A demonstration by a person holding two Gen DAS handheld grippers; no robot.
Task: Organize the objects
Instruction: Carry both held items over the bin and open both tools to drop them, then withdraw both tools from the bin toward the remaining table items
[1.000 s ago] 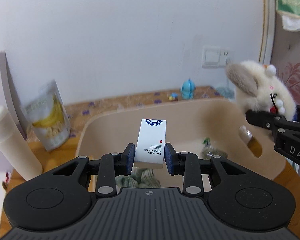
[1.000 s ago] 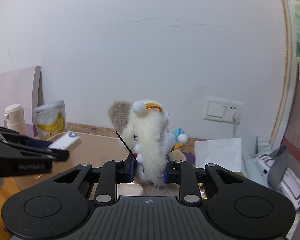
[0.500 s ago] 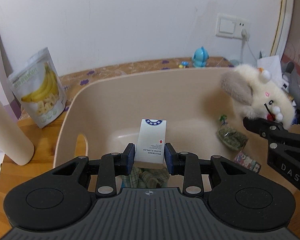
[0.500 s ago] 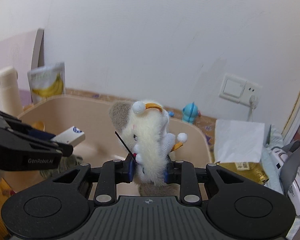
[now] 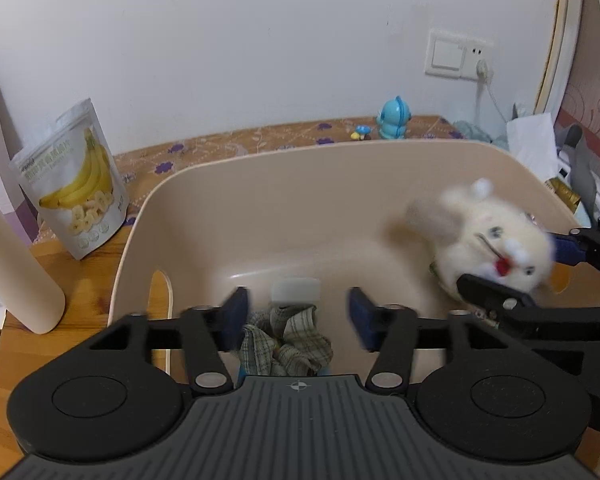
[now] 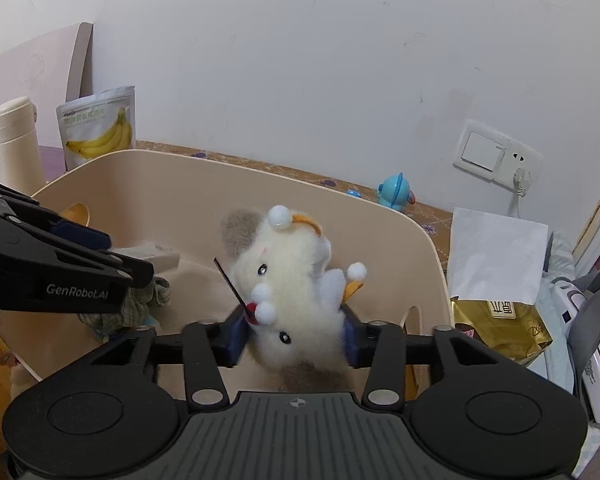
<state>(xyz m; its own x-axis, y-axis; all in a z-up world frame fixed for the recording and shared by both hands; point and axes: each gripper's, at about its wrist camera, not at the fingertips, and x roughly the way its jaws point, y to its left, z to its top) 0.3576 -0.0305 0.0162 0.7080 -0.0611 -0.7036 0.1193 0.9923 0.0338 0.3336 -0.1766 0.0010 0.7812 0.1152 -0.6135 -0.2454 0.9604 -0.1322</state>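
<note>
Over the counter, a beige tub fills most of both views, its rim curved, with a slot handle cut into each end wall; its far floor is bare and open. Banana-chip pouch and cream flask stand just outside the tub's left end.

Plush toy: white fluffy fur, grey-brown ear, white pompoms, red mouth, upside down. It sits between the fingers of my right hand-held gripper, which have parted since half a second ago; whether the pads still touch the fur I cannot tell. It hangs inside the tub near the right wall and shows blurred in the left view.

My left hand-held gripper stands wide open, jaws well apart. The small white box it clamped a moment ago is out of its grip, blurred, lying low in the tub just beyond a crumpled checked cloth on the tub floor.

Blue figurine stands behind the tub by the wall.
</note>
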